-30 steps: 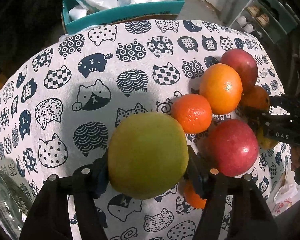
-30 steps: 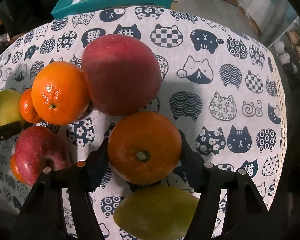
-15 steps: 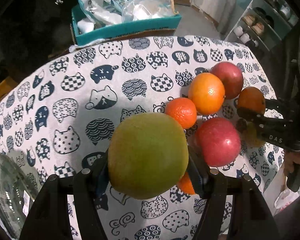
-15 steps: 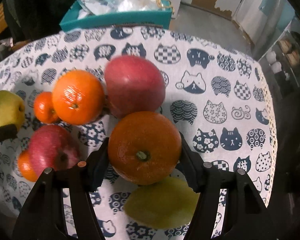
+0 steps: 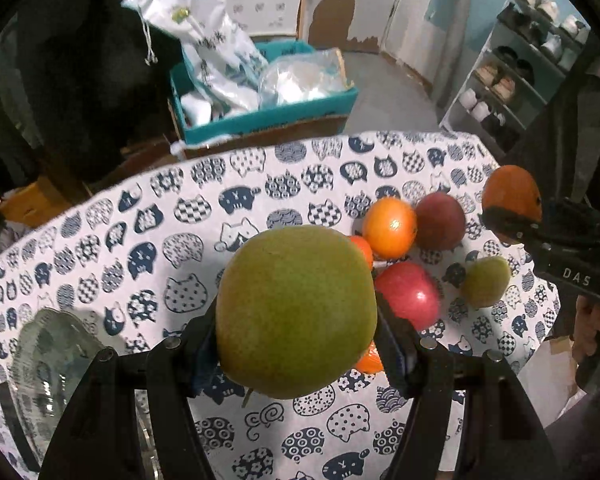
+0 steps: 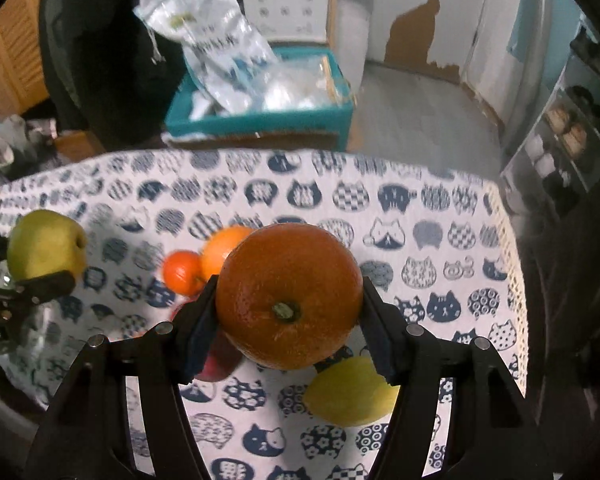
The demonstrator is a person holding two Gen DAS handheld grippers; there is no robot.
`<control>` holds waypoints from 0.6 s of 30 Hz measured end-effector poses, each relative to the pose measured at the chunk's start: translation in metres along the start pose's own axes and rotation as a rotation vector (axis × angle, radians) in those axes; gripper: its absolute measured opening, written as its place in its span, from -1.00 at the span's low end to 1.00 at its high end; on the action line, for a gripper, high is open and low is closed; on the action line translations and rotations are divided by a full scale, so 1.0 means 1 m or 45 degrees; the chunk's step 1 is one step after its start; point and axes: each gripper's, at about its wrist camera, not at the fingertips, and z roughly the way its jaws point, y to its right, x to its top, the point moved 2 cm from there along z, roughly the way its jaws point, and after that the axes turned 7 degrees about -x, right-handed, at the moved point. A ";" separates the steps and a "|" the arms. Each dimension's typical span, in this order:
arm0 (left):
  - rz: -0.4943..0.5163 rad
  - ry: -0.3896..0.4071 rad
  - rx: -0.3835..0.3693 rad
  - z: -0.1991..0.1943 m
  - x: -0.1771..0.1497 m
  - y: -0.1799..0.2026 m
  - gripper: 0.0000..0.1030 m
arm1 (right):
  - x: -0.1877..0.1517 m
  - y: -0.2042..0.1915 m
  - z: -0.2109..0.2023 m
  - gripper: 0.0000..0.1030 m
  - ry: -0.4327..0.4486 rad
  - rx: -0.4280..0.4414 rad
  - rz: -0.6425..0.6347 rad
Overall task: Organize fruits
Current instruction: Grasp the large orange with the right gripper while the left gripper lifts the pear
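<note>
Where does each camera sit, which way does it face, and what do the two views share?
Left wrist: rides the left gripper, facing forward and down over the table; its fingers clamp a green pear. The right gripper and a hand show at the right edge.
Right wrist: rides the right gripper, facing the same way; its fingers clamp an orange. The left gripper with the pear shows at the left edge.
Shared: table, both held fruits, loose fruit, teal box.

A: What hides behind the green pear (image 5: pixel 296 312)?
B: Most of two small oranges; only slivers (image 5: pixel 370 358) show.
A: And the glass dish (image 5: pixel 48 376)?
B: Cut off at the picture's left edge, its contents unreadable.
</note>
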 end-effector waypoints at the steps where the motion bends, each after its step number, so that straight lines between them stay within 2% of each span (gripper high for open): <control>1: 0.009 0.016 0.000 -0.006 0.000 0.001 0.33 | 0.003 0.000 -0.005 0.26 0.014 0.007 0.004; 8: 0.075 0.105 -0.003 -0.041 0.000 0.009 0.34 | 0.014 -0.007 -0.039 0.26 0.106 0.027 0.007; 18: 0.073 0.178 -0.026 -0.079 -0.004 0.011 0.34 | 0.024 -0.021 -0.079 0.26 0.219 0.066 -0.019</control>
